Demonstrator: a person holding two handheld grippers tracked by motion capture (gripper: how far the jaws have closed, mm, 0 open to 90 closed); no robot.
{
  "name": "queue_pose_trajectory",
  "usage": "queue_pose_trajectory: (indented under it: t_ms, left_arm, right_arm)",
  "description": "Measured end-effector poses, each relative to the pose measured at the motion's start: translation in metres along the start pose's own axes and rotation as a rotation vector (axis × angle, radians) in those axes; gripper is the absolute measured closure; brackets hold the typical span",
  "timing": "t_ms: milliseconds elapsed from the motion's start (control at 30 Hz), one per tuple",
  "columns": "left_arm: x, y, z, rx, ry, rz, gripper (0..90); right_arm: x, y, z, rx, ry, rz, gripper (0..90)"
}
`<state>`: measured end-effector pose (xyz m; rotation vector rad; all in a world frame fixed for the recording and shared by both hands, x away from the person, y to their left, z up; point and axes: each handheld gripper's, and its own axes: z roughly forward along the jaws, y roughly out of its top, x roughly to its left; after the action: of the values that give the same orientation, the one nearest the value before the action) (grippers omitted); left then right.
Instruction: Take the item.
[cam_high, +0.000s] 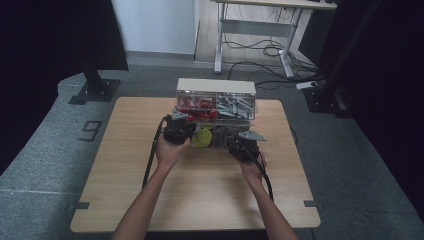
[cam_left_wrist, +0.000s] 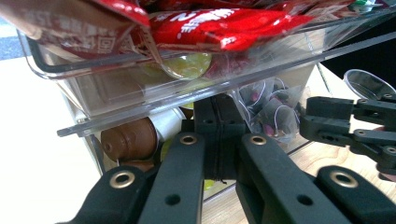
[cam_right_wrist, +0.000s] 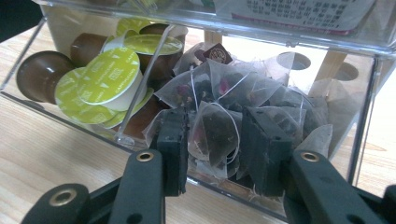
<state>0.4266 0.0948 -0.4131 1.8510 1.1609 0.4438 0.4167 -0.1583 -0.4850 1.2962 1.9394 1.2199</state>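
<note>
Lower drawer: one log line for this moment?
lower drawer pulled out | right gripper open around tea bag | left gripper shut

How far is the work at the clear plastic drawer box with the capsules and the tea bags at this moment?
Done: the lower drawer of the clear plastic drawer box stands pulled out toward the person. In hand: the right gripper, jaws open, reaches into the mesh pyramid tea bags beside the green-lidded brown capsules; the left gripper, jaws together, sits at the drawer front. Left: closing on a bag and lifting it out, probably.
</note>
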Motion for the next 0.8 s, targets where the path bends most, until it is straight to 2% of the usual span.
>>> queue_pose_trajectory:
  t_ms: [233, 333, 533, 800]
  left_arm:
    - [0.000, 0.000, 0.000, 0.000, -0.004, 0.002, 89.6]
    - [0.001, 0.000, 0.000, -0.002, -0.006, 0.002, 89.5]
    - [0.000, -0.001, 0.000, -0.004, -0.007, 0.003, 89.5]
    - [0.002, -0.002, -0.001, -0.008, -0.006, -0.002, 89.5]
  right_arm:
    - [-0.002, -0.002, 0.009, 0.012, -0.003, 0.024, 62.2]
    - [0.000, 0.000, 0.009, 0.004, -0.006, 0.007, 62.6]
    - [0.003, 0.005, 0.013, 0.025, -0.015, -0.021, 67.5]
    - [0.000, 0.006, 0.016, 0.048, -0.014, -0.019, 82.8]
